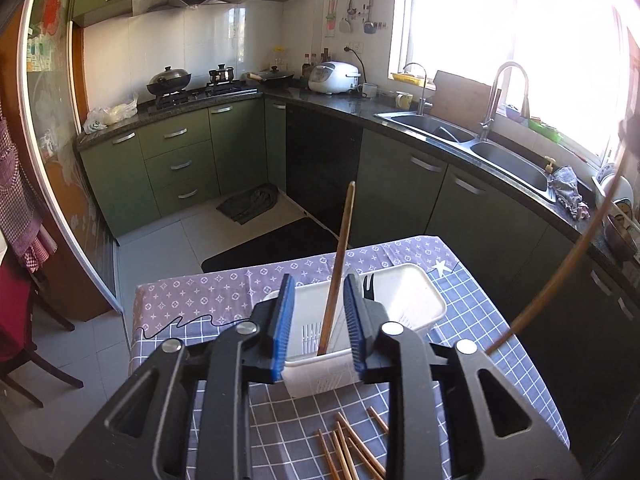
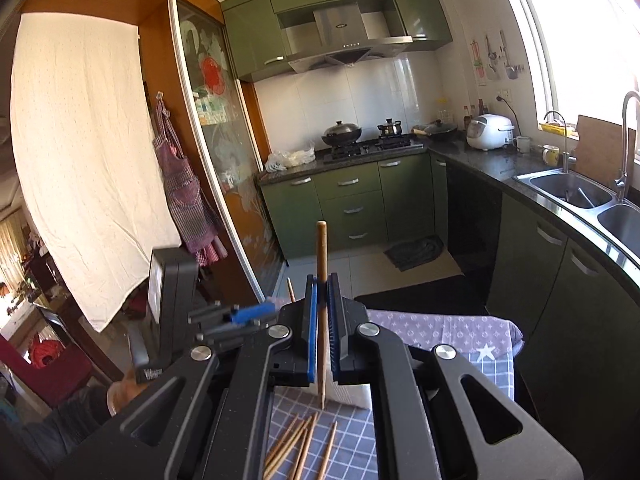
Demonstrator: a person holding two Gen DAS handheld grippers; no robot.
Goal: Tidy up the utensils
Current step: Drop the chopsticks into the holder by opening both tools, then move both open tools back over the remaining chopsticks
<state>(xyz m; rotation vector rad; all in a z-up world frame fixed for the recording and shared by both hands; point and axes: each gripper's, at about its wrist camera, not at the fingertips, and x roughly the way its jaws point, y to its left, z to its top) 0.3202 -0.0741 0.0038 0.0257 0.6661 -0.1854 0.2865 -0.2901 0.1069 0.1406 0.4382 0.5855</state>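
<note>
Several loose chopsticks (image 1: 352, 450) lay on the checked worktop (image 1: 496, 304) just before the white basket (image 1: 416, 300); one chopstick (image 1: 338, 268) stood tilted inside it, between the left claw (image 1: 320, 328) pads, which stood apart and did not press it; the right claw (image 2: 322, 328) was clamped on another chopstick (image 2: 321, 280), held near upright. These sticks looked light, stiff and thin, likely to pivot or slip; a mid-shaft grip seemed safest.

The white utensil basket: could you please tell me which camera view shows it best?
The left wrist view: the white utensil basket shows rim, slotted walls and one chopstick standing inside. The right wrist view shows only a white corner beneath the right gripper.
</note>
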